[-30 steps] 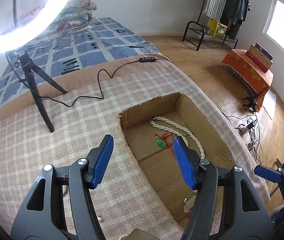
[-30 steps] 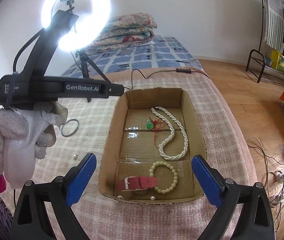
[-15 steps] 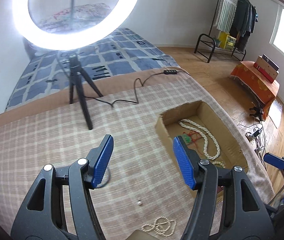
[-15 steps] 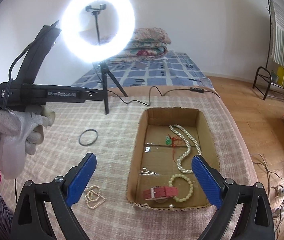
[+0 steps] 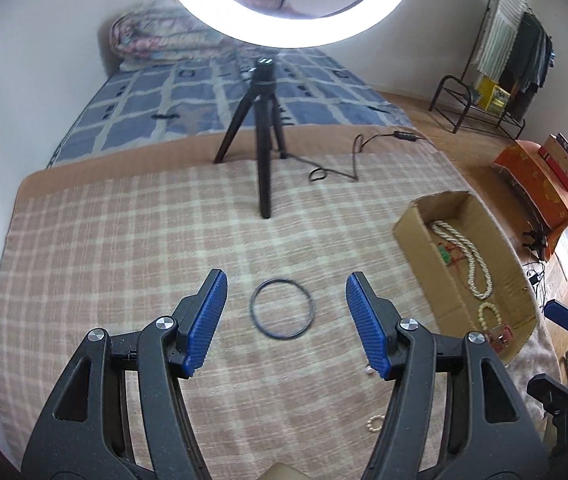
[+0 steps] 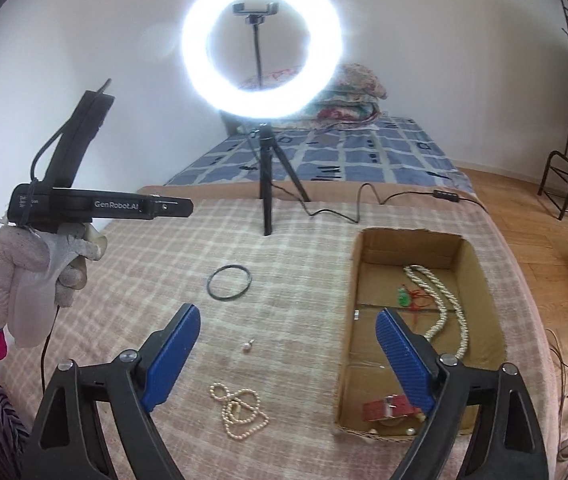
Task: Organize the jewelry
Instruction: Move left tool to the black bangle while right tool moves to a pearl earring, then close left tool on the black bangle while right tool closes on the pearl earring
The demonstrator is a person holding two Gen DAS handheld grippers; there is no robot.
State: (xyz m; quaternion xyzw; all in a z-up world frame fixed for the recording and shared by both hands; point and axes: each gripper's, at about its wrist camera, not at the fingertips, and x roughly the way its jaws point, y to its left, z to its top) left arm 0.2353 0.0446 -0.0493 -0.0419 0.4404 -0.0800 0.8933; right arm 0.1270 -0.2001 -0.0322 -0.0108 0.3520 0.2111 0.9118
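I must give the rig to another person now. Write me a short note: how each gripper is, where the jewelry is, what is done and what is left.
Left gripper: open, empty, aimed at the thin black ring bangle on the checked cloth.
Right gripper: open, empty; its jaws have just been closing a little.
Done: in the cardboard box lie the long white pearl necklace, green pendant on red cord, cream bead bracelet and red strap.
Left: black bangle, small loose pearl, coiled small-pearl strand, all on the cloth.

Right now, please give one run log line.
left gripper: open, above ring | right gripper: open, closing, empty | box: holds necklace
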